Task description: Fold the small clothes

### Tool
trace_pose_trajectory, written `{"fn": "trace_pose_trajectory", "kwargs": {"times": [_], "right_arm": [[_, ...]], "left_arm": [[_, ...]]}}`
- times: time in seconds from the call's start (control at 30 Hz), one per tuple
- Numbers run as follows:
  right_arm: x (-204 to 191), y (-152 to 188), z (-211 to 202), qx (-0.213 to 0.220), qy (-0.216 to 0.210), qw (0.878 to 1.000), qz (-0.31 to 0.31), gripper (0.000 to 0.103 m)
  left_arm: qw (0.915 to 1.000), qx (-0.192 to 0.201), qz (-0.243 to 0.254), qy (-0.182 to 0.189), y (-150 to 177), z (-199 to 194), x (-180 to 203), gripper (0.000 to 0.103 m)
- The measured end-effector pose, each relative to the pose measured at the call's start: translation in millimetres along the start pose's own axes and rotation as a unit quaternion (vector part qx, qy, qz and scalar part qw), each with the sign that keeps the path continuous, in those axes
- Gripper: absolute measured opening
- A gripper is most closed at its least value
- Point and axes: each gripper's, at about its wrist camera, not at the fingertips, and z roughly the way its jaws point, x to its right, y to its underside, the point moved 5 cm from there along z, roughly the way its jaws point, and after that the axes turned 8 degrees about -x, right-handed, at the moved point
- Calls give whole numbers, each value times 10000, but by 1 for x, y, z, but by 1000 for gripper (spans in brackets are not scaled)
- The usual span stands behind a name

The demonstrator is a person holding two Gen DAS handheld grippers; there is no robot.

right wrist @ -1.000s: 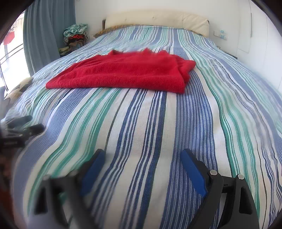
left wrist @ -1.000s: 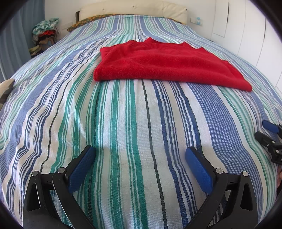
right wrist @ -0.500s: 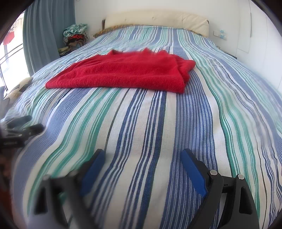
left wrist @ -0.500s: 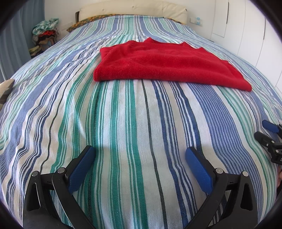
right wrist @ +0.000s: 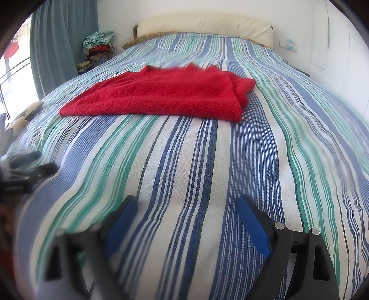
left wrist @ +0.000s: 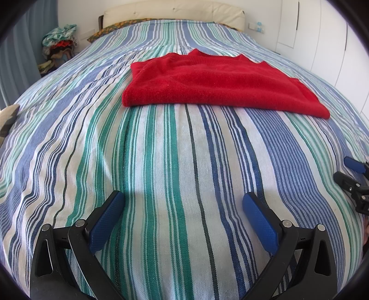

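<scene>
Sweater (left wrist: 214, 85), red and folded into a flat rectangle, is seen lying on the striped bedspread (left wrist: 161, 161) toward the middle of the bed, its neckline turned to 12 o'clock, toward the headboard (left wrist: 173, 10). In the left wrist view it sits at 12 o'clock from the left tool (left wrist: 182, 200); in the right wrist view it (right wrist: 161, 92) lies at about 11 o'clock from the right tool (right wrist: 186, 203). Both tools are held well apart from it, low over bare bedspread, with nothing between their blue pads. The left tool's fingers are spread wide, clamped on nothing; the right tool's are likewise wide apart and empty. The right tool's tip (left wrist: 352, 175) is glimpsed at 3 o'clock in the left view, and the left tool is seen blurred at 9 o'clock in the right view.

Nothing is found lying between either tool and the sweater; only smooth striped cloth. A pile of clothes (right wrist: 99, 46) is stacked beside the bed at 10 o'clock, next to a grey-blue curtain (right wrist: 53, 46). A patterned pillow (left wrist: 115, 30) shows under the headboard. White wardrobe doors (left wrist: 334, 46) are ranged along the right, at 2 o'clock.
</scene>
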Motion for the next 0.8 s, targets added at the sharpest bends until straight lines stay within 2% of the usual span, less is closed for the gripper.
{"fn": "trace_pose_trajectory", "kwargs": {"times": [0.67,0.8], "right_arm": [[0,0,0,-3,-6,10000,0,88],[2,-6,-3,-258,-180,9995,87,88]], "left_arm": [[10000,-2,9,-2,0,0,0,102],[10000,20,43,-14,0,0,0,102]]}}
